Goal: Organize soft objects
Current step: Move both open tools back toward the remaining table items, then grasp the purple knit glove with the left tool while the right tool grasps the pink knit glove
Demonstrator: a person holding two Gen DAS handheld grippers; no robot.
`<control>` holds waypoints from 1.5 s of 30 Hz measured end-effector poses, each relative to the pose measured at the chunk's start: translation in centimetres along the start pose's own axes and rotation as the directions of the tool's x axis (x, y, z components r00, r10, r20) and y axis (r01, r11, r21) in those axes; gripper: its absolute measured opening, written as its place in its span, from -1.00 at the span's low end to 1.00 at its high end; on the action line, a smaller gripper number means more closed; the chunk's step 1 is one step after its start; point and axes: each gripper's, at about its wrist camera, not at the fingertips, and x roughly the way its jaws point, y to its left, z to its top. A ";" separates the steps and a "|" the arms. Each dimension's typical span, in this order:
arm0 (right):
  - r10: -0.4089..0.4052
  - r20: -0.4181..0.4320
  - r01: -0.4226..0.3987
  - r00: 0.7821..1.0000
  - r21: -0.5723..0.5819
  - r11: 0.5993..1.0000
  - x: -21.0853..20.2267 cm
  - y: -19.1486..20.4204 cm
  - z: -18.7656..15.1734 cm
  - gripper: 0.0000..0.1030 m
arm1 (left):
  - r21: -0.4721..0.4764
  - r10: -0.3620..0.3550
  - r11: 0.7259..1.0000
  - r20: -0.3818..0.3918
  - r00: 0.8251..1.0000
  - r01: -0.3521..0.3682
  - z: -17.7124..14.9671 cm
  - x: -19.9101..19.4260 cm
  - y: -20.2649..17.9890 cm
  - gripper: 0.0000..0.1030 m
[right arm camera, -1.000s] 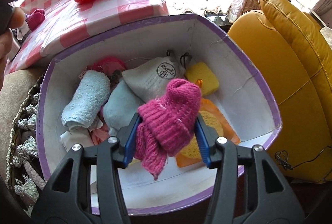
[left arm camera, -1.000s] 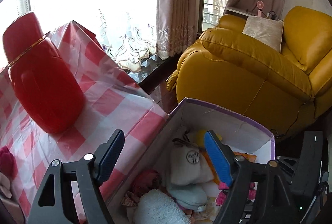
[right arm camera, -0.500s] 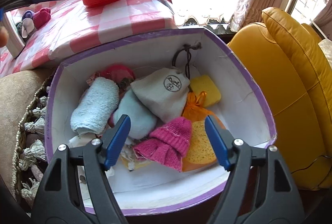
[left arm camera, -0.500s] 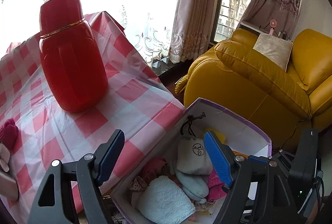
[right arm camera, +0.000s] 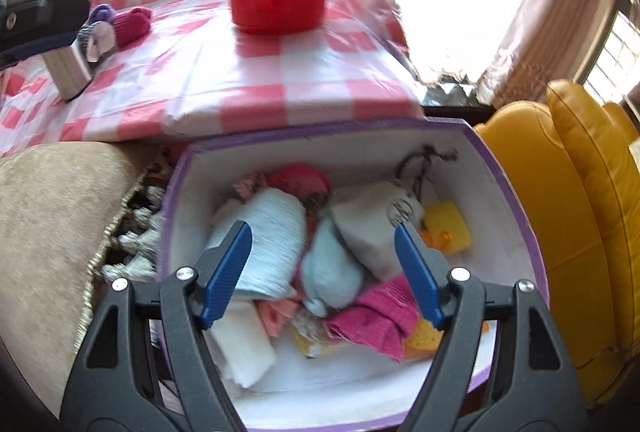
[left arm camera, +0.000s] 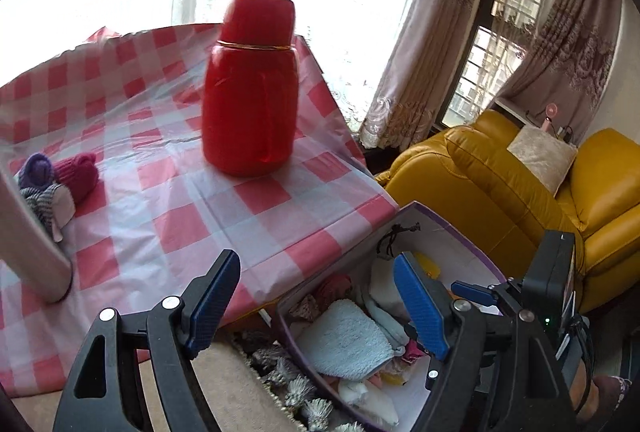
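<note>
Gaping wide, both tools: right tool [right arm camera: 322,268] over box-bound pink hat [right arm camera: 374,318], hidden behind left tool [left arm camera: 316,306].

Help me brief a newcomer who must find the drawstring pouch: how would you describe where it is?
Start at the purple-rimmed box below the checked table's edge, beside the yellow armchair. At its back right lies the drawstring pouch, off-white, next to a yellow sponge. Only it has a round stamped logo and dark cords.
</note>
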 end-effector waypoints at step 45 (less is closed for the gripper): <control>0.203 0.104 -0.177 0.974 -0.218 0.960 5.6 17.0 19.8 0.49 | -0.497 0.259 0.844 0.047 0.965 -0.202 -0.5 -9.1 34.4 0.34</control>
